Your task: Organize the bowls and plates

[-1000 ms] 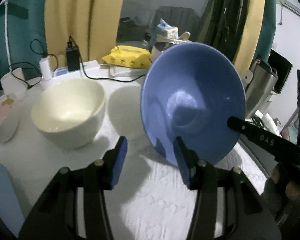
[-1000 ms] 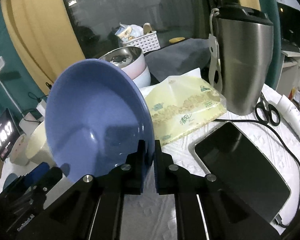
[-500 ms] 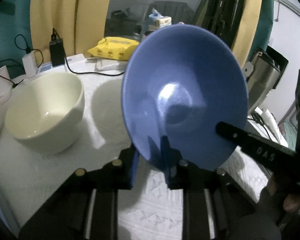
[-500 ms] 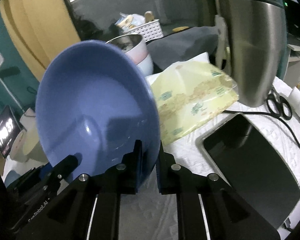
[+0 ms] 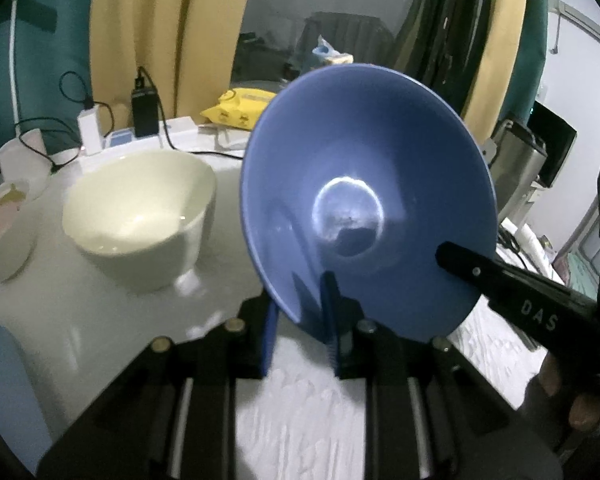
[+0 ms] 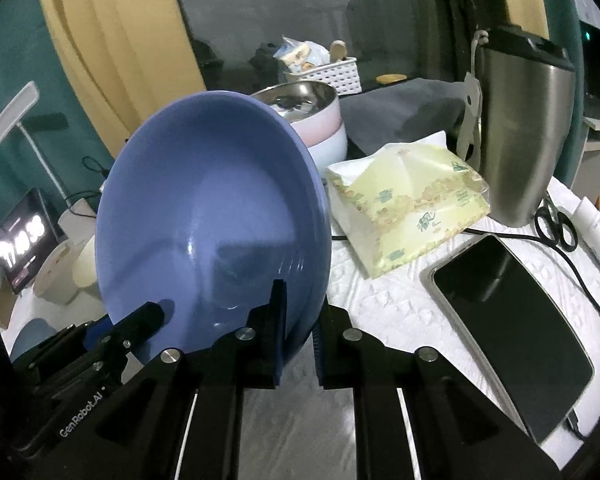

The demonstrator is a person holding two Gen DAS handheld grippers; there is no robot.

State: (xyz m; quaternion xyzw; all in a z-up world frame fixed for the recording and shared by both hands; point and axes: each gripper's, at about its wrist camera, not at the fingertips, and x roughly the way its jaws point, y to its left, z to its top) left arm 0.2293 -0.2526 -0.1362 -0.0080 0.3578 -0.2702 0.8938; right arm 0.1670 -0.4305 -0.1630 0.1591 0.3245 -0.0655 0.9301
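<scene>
A blue bowl (image 5: 364,208) is held tilted on edge above the white table, its inside facing both cameras. My left gripper (image 5: 300,312) is shut on its lower rim, one pad inside and one outside. My right gripper (image 6: 300,320) is shut on the bowl's rim (image 6: 220,216) at another spot; one right finger (image 5: 500,280) shows over the bowl in the left wrist view. A cream bowl (image 5: 140,216) stands upright on the table to the left of the blue bowl.
A pink-patterned dish (image 5: 0,232), chargers and cables (image 5: 144,108) and a yellow wipes pack (image 5: 240,108) lie at the left and back. A steel-and-pink bowl stack (image 6: 312,120), tissue pack (image 6: 408,204), metal canister (image 6: 520,132), tablet (image 6: 512,320) and scissors (image 6: 556,228) are at the right.
My left gripper closed from open onto the blue bowl's lower rim. The bowl rose a little and tilted more toward the left camera. My right gripper kept its hold.
</scene>
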